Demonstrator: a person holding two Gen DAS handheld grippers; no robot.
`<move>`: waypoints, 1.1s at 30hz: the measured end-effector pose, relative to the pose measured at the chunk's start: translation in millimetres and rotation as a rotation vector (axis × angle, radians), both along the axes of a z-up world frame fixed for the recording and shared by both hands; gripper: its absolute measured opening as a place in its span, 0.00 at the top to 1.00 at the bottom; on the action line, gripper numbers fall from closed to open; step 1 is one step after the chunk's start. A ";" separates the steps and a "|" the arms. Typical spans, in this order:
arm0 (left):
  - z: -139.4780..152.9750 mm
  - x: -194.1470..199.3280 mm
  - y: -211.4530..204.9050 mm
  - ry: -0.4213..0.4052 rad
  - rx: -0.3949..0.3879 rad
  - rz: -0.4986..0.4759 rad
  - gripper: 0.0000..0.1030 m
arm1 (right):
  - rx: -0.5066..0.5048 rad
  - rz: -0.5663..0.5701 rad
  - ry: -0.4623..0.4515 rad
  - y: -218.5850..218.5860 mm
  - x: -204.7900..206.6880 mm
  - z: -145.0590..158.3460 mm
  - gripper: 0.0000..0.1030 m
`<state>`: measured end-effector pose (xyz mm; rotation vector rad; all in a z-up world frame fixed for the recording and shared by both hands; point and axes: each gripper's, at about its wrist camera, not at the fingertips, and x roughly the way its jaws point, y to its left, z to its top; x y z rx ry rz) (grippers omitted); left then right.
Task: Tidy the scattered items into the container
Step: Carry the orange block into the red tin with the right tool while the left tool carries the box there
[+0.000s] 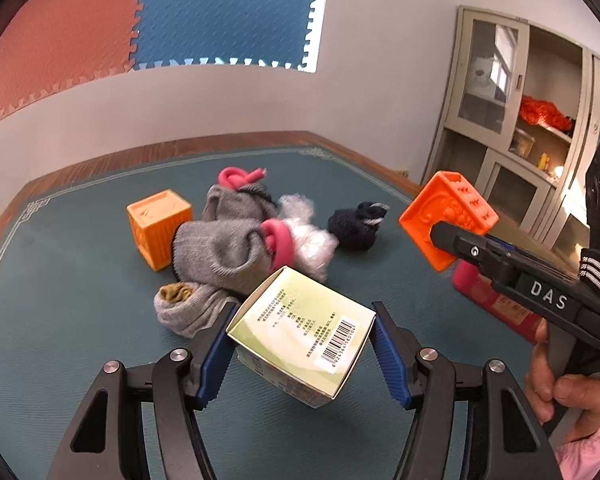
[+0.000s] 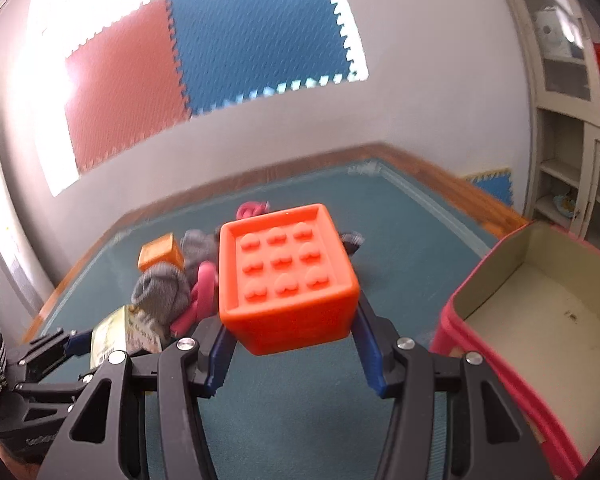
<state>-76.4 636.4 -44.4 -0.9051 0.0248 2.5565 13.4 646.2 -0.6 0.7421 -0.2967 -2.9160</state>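
The white letters "DAS" stand on the black body of the right gripper [image 1: 456, 246], seen from the left wrist view. The pale green box [image 1: 300, 332] carries a white barcode label with a row of digits under the bars, beginning 6924364 (the later digits are too small to be sure of), and beside it several lines of small dark print, too fine to read. In the right wrist view, pale raised lettering runs along the lower black body of the left gripper [image 2: 80, 340], too blurred to make out.
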 end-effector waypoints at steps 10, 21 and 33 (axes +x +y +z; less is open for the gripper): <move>43.7 57.4 -47.4 0.026 0.081 -0.086 0.36 | -0.023 -0.273 0.072 78.0 60.3 21.6 0.44; 73.7 69.3 31.2 0.050 0.103 -0.270 0.36 | 0.014 -0.495 0.003 150.4 98.0 19.1 0.42; 89.9 66.6 81.7 0.029 0.111 -0.363 0.36 | 0.014 -0.567 0.013 171.7 113.7 17.8 0.42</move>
